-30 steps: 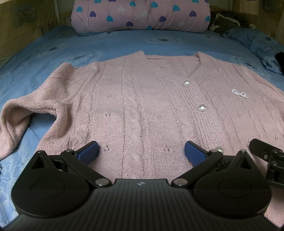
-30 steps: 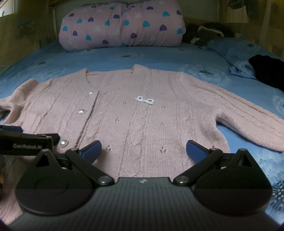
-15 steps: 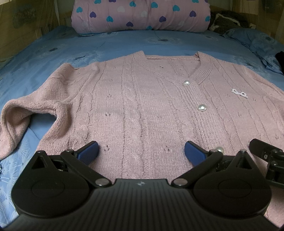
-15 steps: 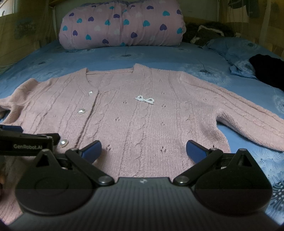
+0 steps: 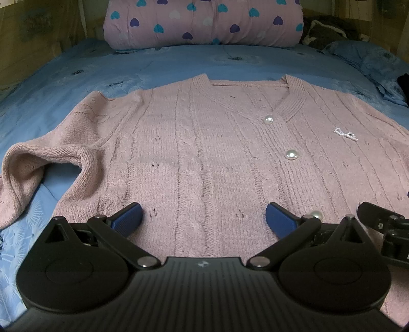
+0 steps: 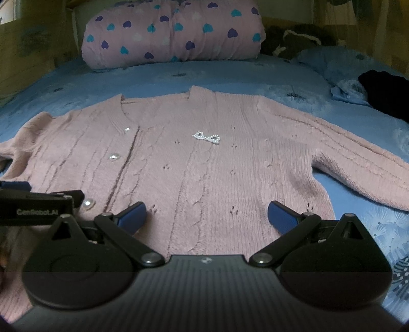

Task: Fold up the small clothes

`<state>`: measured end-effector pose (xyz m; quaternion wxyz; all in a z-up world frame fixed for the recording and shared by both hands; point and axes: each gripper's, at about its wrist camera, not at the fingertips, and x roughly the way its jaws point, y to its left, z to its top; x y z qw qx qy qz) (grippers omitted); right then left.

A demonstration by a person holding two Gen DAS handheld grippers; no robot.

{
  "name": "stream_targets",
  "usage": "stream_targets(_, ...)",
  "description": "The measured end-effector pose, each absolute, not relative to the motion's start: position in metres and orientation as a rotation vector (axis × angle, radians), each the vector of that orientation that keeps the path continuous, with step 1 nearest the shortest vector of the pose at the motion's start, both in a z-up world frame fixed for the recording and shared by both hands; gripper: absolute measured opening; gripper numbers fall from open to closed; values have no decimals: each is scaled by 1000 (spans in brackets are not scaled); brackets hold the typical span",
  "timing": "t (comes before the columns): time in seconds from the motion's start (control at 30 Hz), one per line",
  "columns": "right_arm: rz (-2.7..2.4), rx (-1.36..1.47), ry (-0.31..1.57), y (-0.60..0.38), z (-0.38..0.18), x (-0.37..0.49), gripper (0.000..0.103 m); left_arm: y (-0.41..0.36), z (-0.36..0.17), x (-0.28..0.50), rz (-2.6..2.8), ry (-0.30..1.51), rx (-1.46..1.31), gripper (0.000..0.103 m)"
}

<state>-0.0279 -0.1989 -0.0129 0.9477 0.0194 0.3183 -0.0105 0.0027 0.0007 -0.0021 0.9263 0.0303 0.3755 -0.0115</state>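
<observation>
A pink knitted cardigan (image 5: 204, 143) (image 6: 204, 166) with pearl buttons lies flat, front up, on a blue bedsheet (image 5: 127, 63). Its left sleeve (image 5: 33, 163) is bent back toward the hem; its right sleeve (image 6: 358, 158) stretches out to the right. A small pearl bow (image 6: 207, 138) is pinned on the chest. My left gripper (image 5: 203, 218) hovers open over the hem on the left half, nothing between its blue pads. My right gripper (image 6: 207, 215) is open over the hem of the right half, also empty. Each gripper shows at the edge of the other's view.
A pink quilt roll with hearts (image 5: 204, 23) (image 6: 173, 33) lies across the head of the bed. A blue pillow (image 6: 337, 66) and a dark garment (image 6: 383, 92) sit at the right. Dark bedding (image 5: 329, 28) lies behind the roll. A wooden wall (image 5: 38, 38) borders the left side.
</observation>
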Motion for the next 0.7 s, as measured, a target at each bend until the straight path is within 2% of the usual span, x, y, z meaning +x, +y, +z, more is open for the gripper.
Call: stream_targets(0.7,-28,54,706,-203,-18,-20,103,-4,-4,1,-8,767,72,103)
